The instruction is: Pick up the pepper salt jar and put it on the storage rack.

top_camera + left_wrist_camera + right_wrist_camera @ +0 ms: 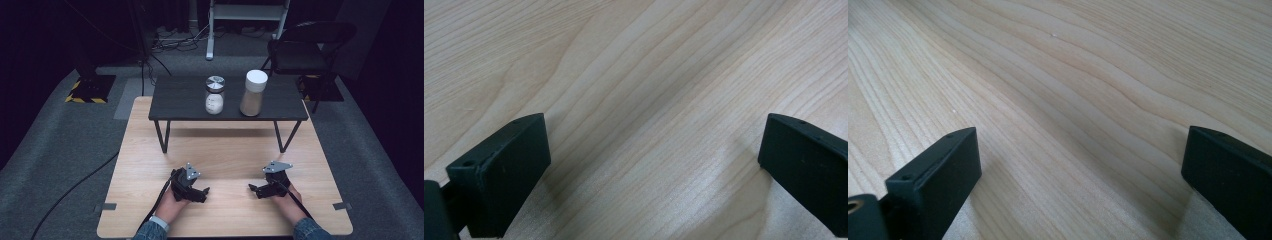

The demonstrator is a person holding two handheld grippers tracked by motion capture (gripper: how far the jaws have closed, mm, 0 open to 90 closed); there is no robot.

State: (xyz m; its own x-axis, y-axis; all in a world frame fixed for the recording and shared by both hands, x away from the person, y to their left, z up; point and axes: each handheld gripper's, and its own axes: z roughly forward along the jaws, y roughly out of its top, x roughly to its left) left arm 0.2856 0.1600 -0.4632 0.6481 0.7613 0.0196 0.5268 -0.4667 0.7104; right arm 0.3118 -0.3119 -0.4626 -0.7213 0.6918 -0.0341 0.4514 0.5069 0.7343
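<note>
Two jars stand on a small black shelf table (pixel 185 107) at the back of the wooden table (pixel 225 150). The left one is a glass jar (pixel 215 95) with a silver lid and white contents. The right one is a taller jar (pixel 253 93) with a white lid and pale powder. My left gripper (pixel 204 194) rests low on the wood near the front, open, with bare wood between its jaws (pixel 654 150). My right gripper (pixel 254 189) lies opposite it, also open over bare wood (pixel 1078 160). The two grippers point toward each other.
A black folding chair (pixel 307 47) stands behind the table at the right. A white stand (pixel 247 15) and cables lie on the grey floor behind. A black cable (pixel 75 187) trails off the table's left side. Tape tabs mark the front corners (pixel 342 206).
</note>
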